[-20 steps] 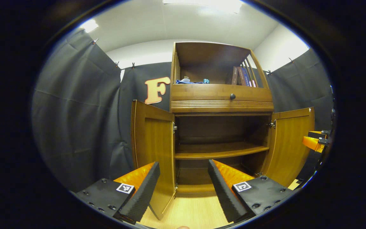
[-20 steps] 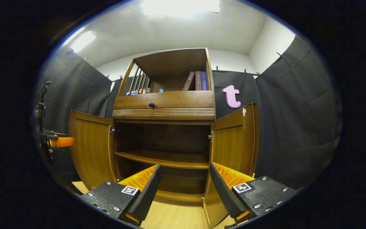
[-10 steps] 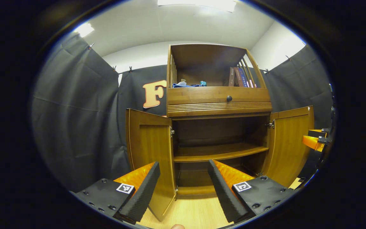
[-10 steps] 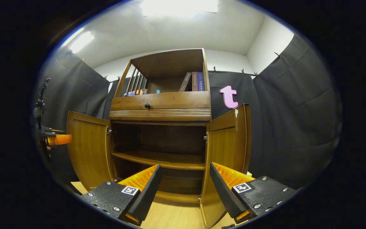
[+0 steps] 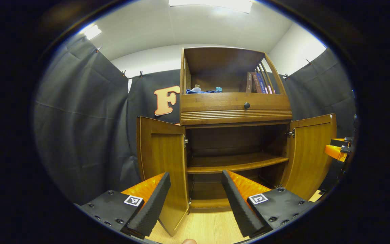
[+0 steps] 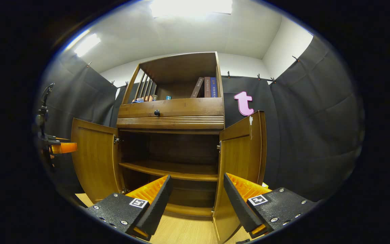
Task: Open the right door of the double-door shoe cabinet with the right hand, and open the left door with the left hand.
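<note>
The wooden shoe cabinet [image 5: 235, 112] [image 6: 171, 117] stands ahead with both lower doors swung open. Its left door [image 5: 163, 159] [image 6: 93, 159] and right door [image 5: 311, 152] [image 6: 242, 152] stick out toward me. Inside is an empty shelf [image 5: 232, 162] [image 6: 171, 169]. My left gripper [image 5: 195, 196] is open, with the left door's edge between its fingers but untouched. My right gripper [image 6: 196, 200] is open too, the right door's edge between its fingers, not pressed. The right gripper [image 5: 337, 150] shows at the left gripper view's right edge, the left gripper [image 6: 59, 147] at the right gripper view's left edge.
Above the doors is a drawer with a dark knob [image 5: 246, 105] [image 6: 156, 112]. The open top shelf holds books [image 5: 256, 82] [image 6: 207, 87] and small items [image 5: 201, 89]. Black cloth walls surround the cabinet. Light wooden floor [image 5: 208, 227] lies below.
Both doors stay open. The left gripper view has shifted slightly sideways and back; the right gripper has drifted a little so the right door sits nearer the view's middle.
</note>
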The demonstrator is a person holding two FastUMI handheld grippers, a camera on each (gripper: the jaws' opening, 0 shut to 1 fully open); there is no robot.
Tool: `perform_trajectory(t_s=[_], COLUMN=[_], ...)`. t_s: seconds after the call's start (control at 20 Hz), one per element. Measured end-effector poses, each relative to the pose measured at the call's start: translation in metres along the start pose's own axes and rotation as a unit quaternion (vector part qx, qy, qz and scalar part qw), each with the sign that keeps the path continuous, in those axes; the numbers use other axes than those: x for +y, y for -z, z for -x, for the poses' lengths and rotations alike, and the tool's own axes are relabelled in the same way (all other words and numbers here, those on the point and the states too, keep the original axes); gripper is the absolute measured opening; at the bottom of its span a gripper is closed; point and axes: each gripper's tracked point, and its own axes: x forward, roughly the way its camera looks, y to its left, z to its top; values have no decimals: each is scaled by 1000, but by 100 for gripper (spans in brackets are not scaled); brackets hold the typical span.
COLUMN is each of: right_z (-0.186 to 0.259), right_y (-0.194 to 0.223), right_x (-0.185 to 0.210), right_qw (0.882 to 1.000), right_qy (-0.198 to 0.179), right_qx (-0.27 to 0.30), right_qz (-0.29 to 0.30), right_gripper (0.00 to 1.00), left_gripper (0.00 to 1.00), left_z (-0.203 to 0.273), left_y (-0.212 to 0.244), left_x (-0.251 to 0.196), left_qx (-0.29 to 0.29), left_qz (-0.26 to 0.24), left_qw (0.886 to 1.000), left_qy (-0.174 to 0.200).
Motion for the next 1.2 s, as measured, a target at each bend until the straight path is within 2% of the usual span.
perform_trajectory(t_s=[1.2], right_z=[3], right_y=[-1], right_x=[2], right_qw=[1000], right_qy=[-1], right_qx=[0], right_qz=[7], right_gripper=[92], left_gripper=[99], left_z=[6], left_y=[-4], left_x=[1], left_qx=[-10], left_qz=[-8], left_qw=[1000], left_qy=[-4])
